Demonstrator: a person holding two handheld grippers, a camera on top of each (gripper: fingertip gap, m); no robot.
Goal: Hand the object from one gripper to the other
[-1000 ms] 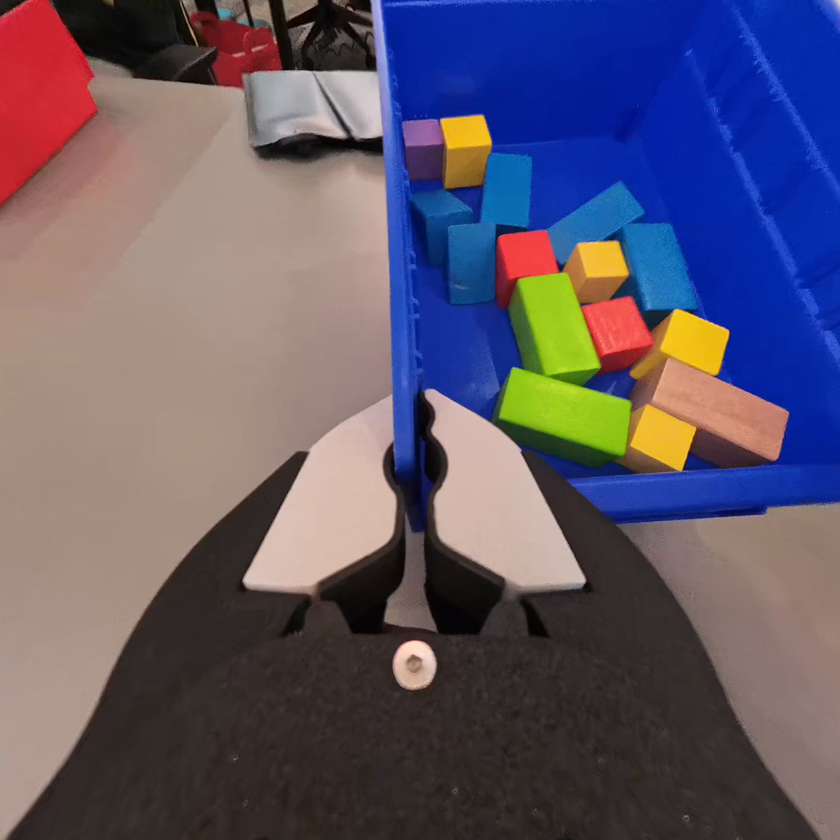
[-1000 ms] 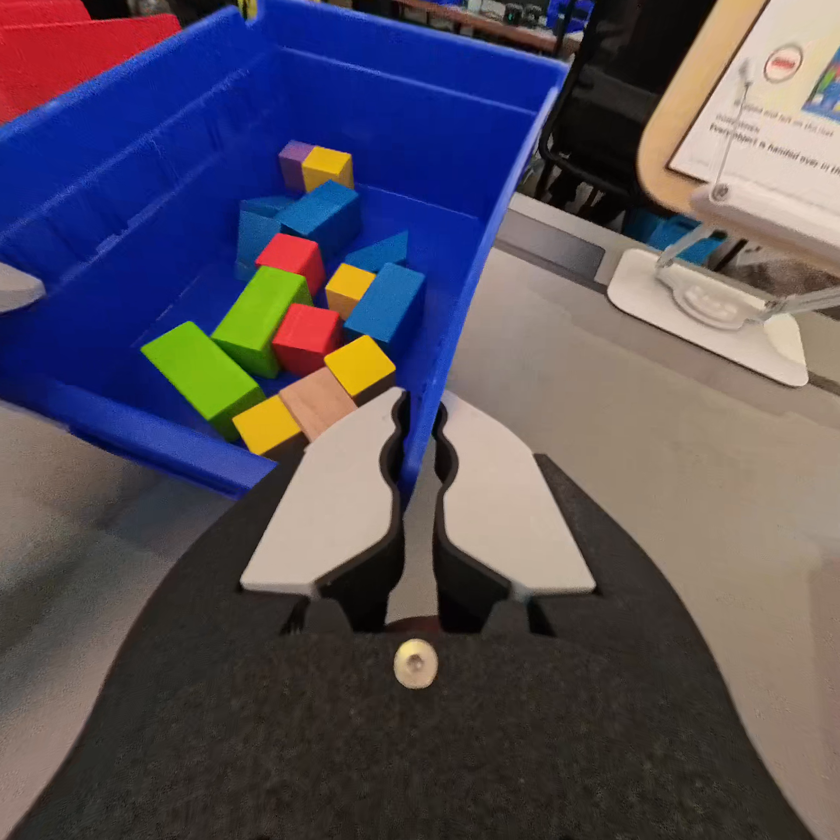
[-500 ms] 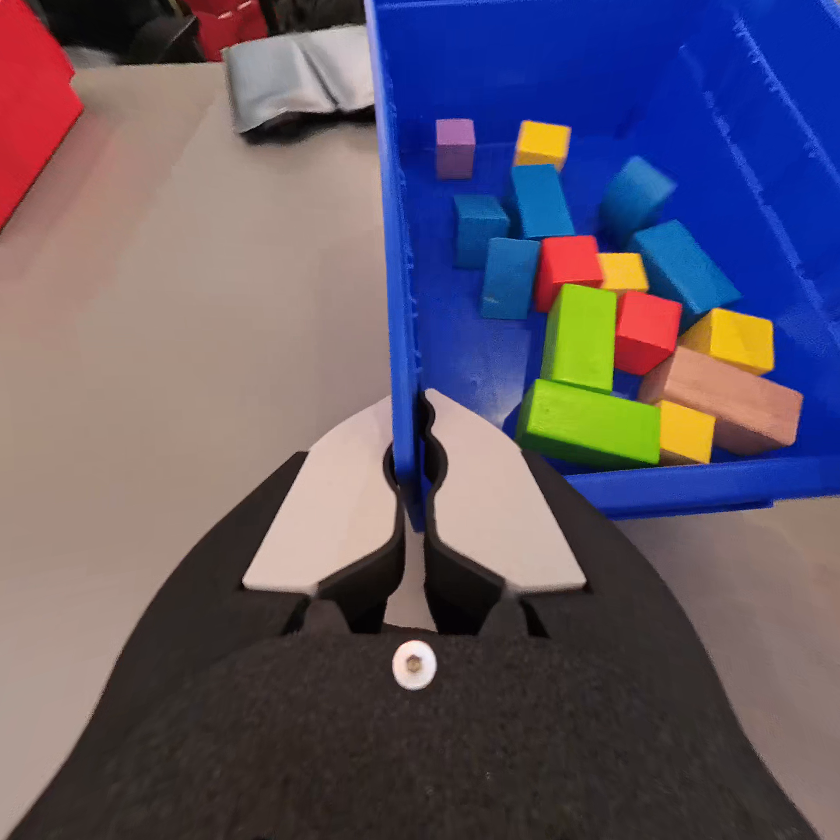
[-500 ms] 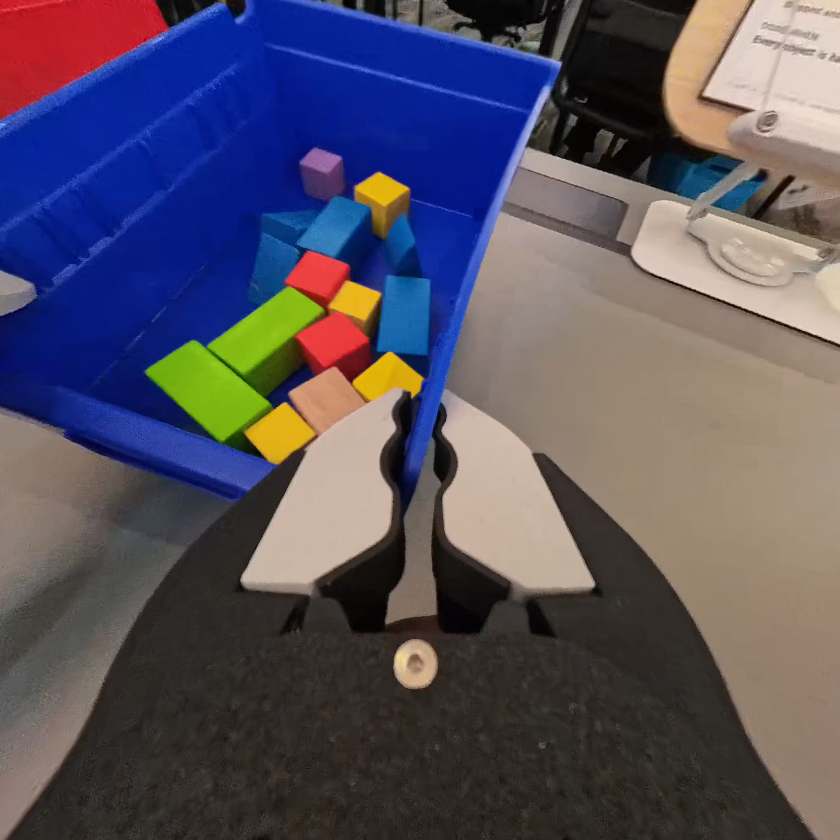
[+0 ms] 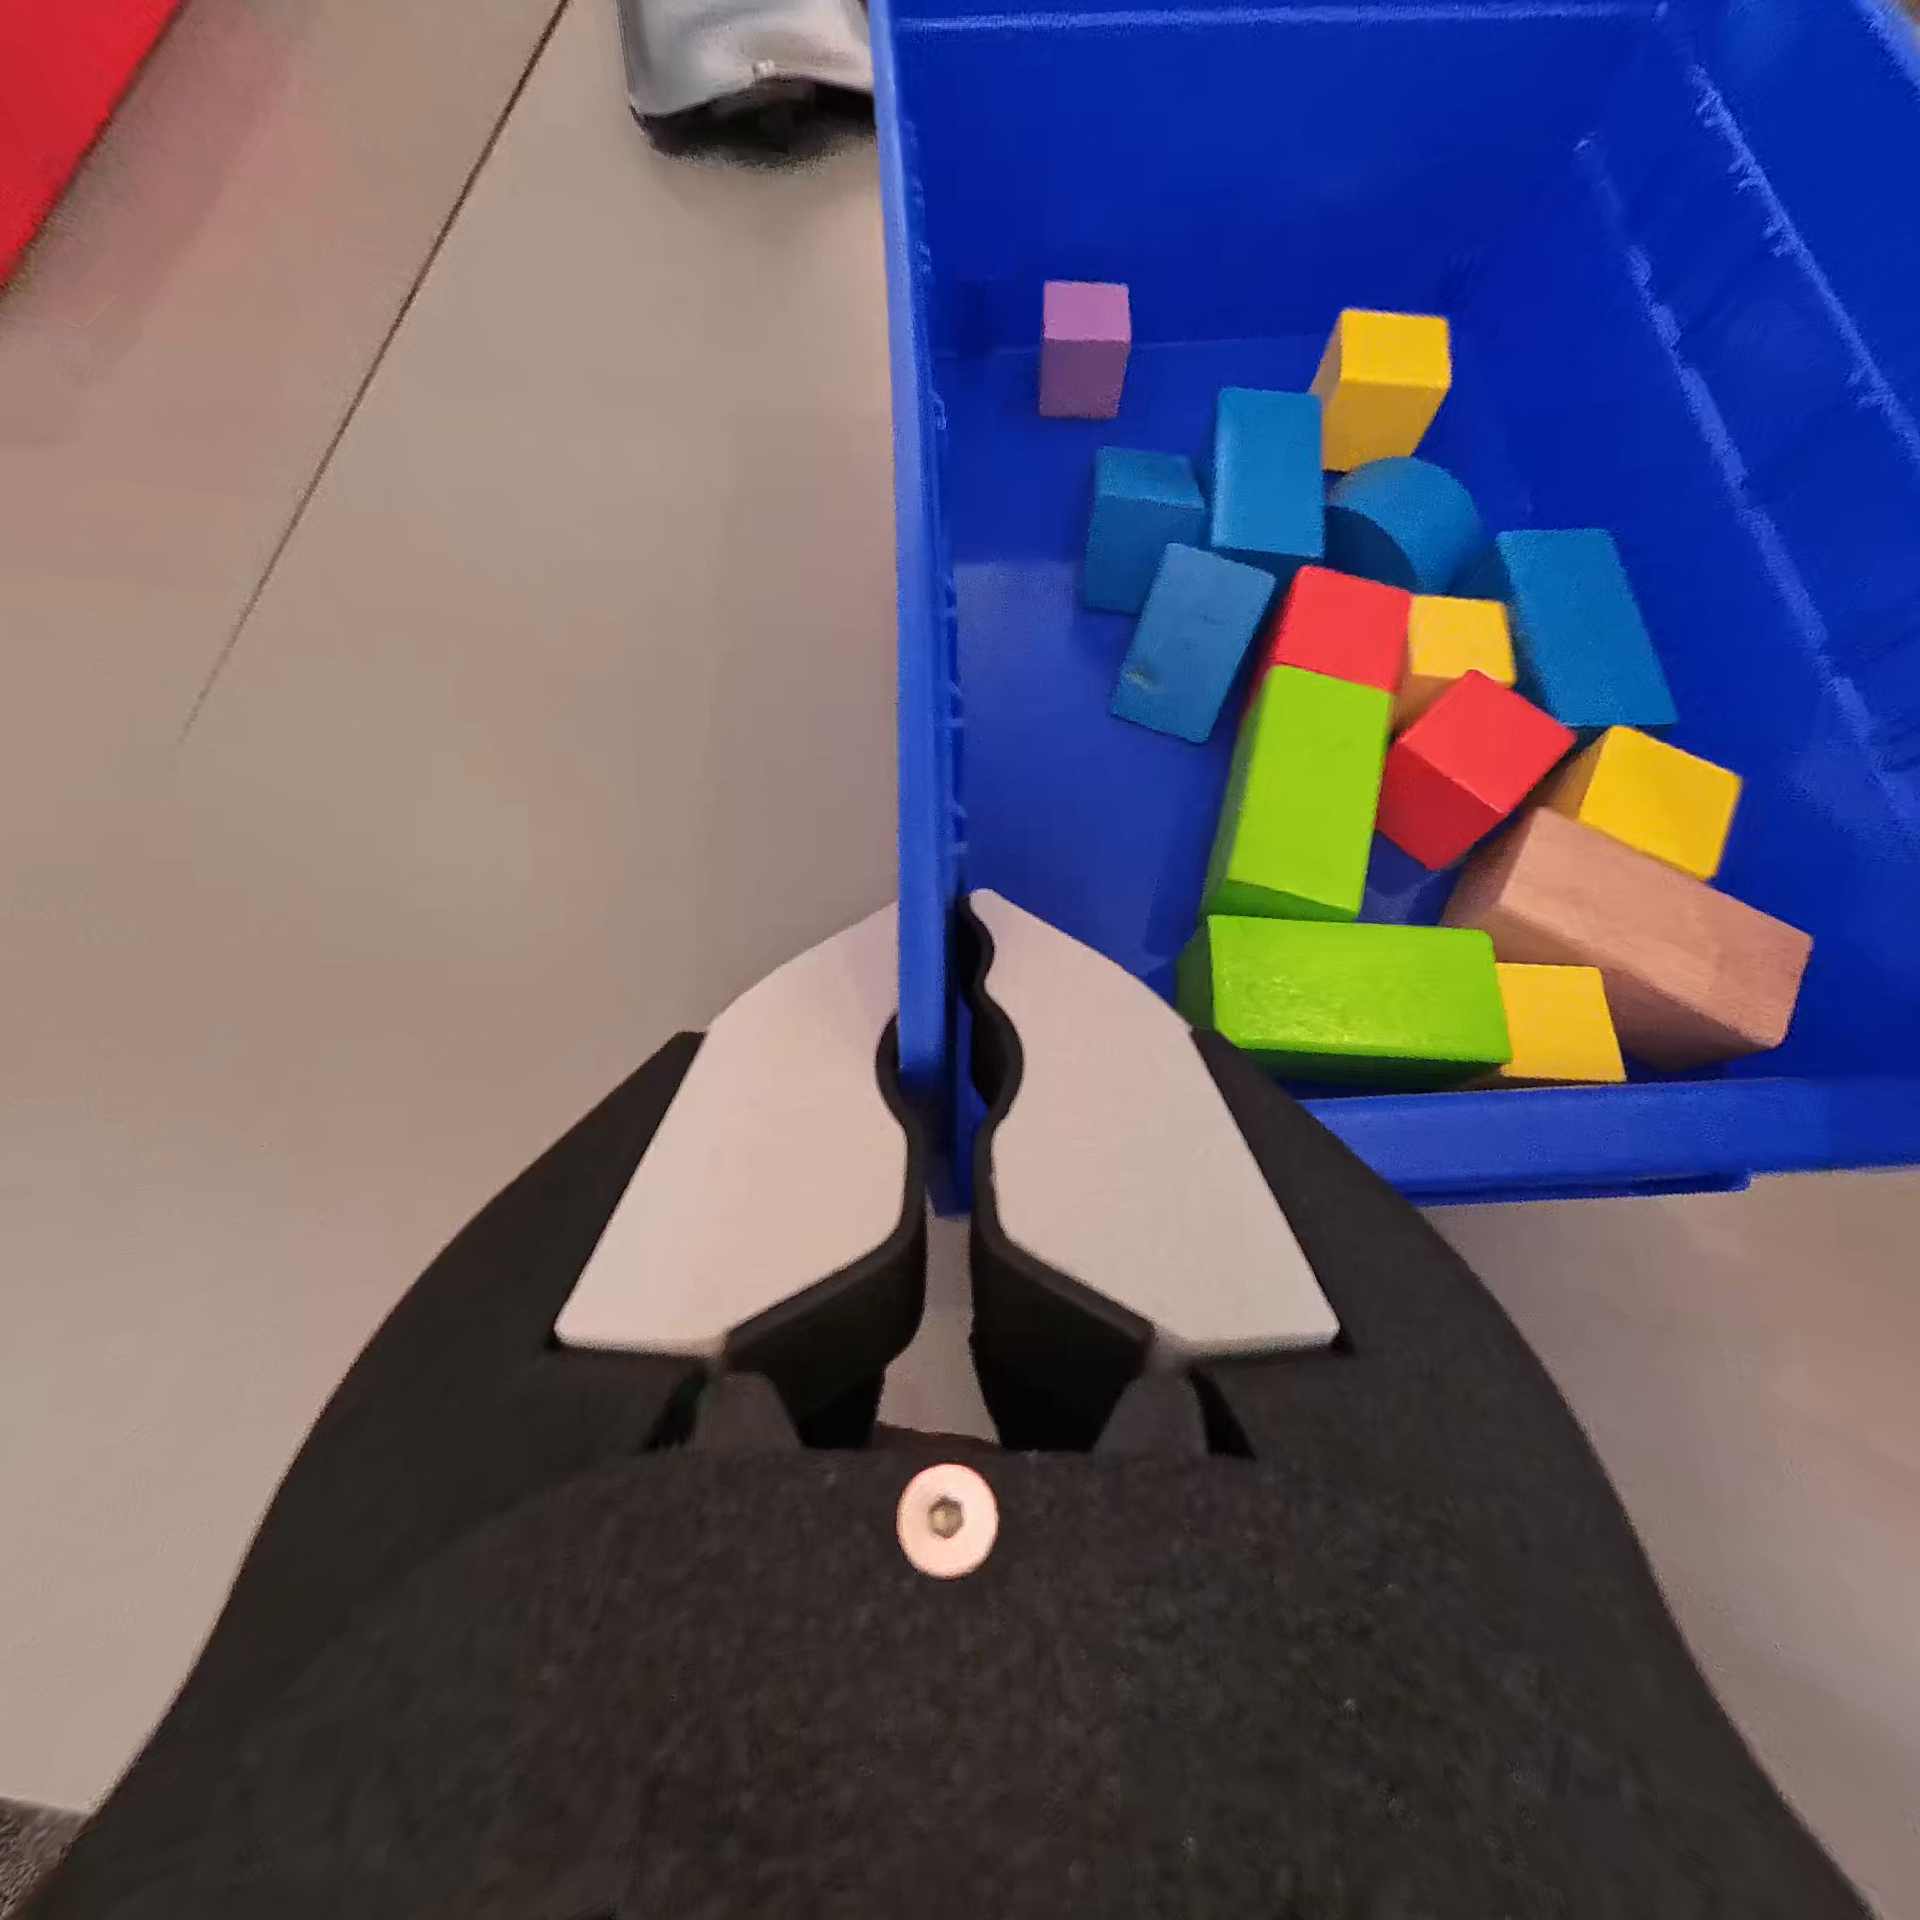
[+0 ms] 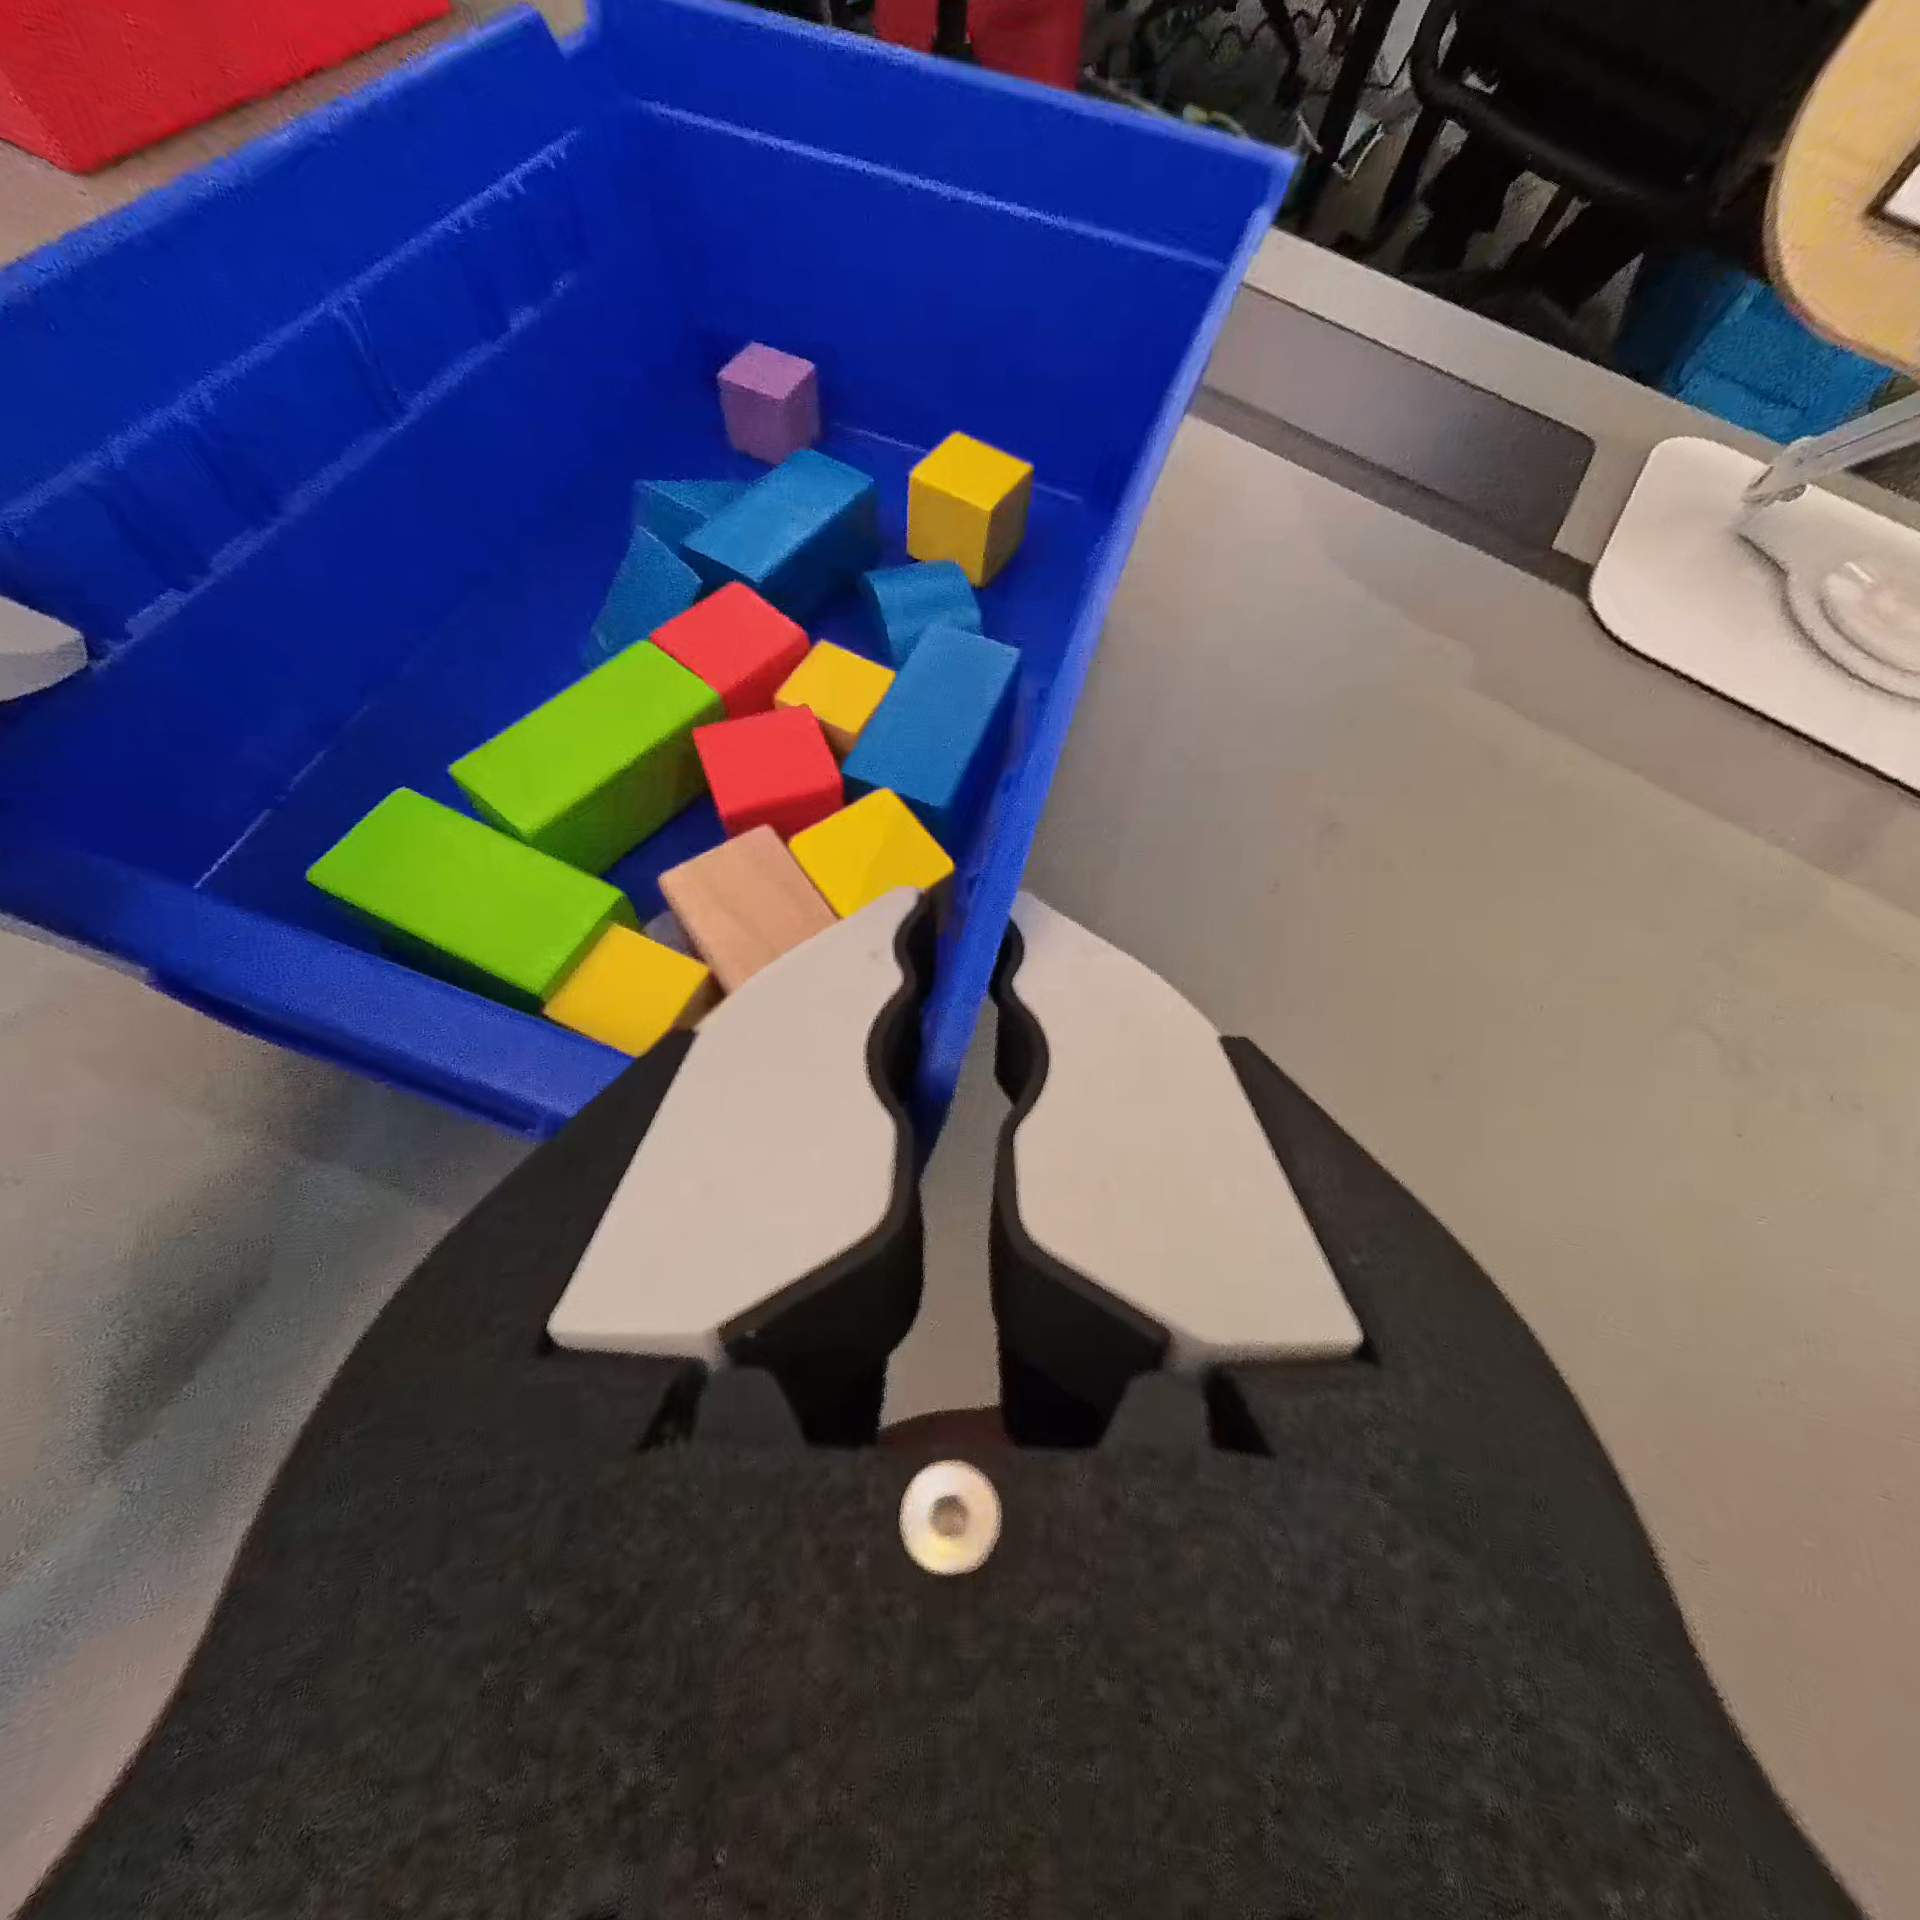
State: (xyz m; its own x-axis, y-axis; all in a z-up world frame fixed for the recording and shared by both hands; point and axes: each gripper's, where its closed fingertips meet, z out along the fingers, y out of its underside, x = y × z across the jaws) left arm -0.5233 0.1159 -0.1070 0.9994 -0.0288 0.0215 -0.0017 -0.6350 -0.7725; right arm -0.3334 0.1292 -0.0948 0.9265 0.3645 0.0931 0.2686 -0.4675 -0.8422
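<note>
A blue plastic bin (image 5: 1247, 156) holds several coloured wooden blocks, among them two green bars (image 5: 1351, 997), a tan bar (image 5: 1631, 935) and a purple cube (image 5: 1084, 348). My left gripper (image 5: 935, 920) is shut on the bin's left wall near the front corner. In the right wrist view my right gripper (image 6: 966, 920) is shut on the right wall of the bin (image 6: 883, 260), also near the front. The left gripper's fingertip (image 6: 36, 655) shows at the far left edge of that view. The bin's underside is hidden.
The grey table (image 5: 416, 727) lies under the bin. A grey pouch (image 5: 748, 62) and a red object (image 5: 52, 125) lie behind on the left. A white stand base (image 6: 1745, 613) sits on the right, with dark chairs (image 6: 1558, 125) beyond the table edge.
The bin has shifted in both grippers and both views now look down more steeply. The blocks have slid and spread; the purple cube has parted from the yellow one.
</note>
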